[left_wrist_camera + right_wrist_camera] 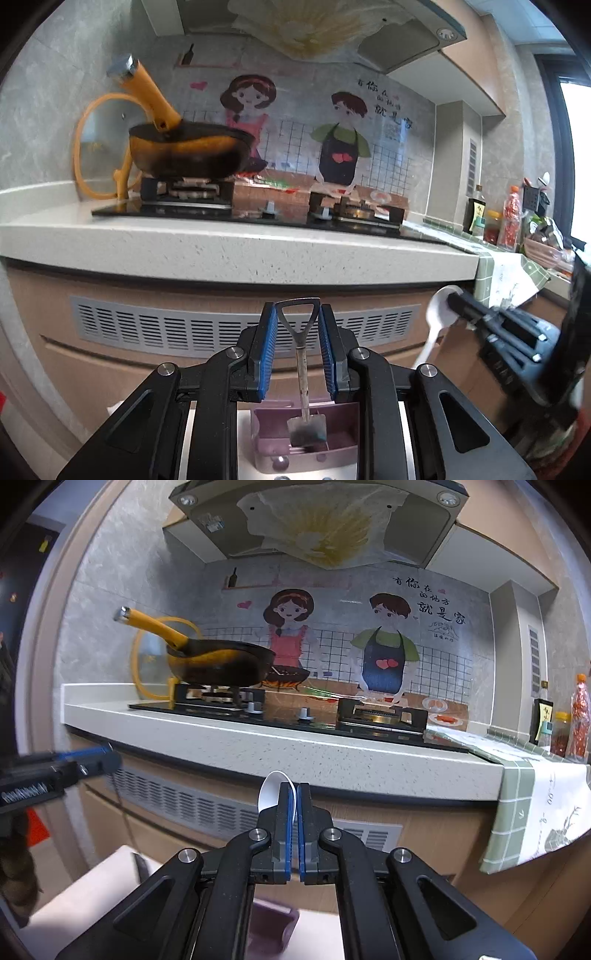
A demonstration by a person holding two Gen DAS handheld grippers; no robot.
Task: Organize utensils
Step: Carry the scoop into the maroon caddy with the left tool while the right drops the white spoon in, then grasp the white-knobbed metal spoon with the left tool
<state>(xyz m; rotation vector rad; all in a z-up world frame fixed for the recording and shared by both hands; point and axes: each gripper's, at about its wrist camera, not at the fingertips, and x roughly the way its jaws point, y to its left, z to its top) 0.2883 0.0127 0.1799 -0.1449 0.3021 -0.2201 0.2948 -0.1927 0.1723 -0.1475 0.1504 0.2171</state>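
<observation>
Left gripper (297,312) clamped on shovel-shaped metal spoon (303,369), hanging over pink tray (343,443). Right gripper (294,794) pinched shut on white spoon (271,788).

Dull metal spatula (300,354), glossy plastic spoon (274,791)

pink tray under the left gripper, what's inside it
The pink tray sits below the metal shovel spoon held in the left gripper. Small items lie inside, too blurred to name; the spoon's blade covers part.
</observation>
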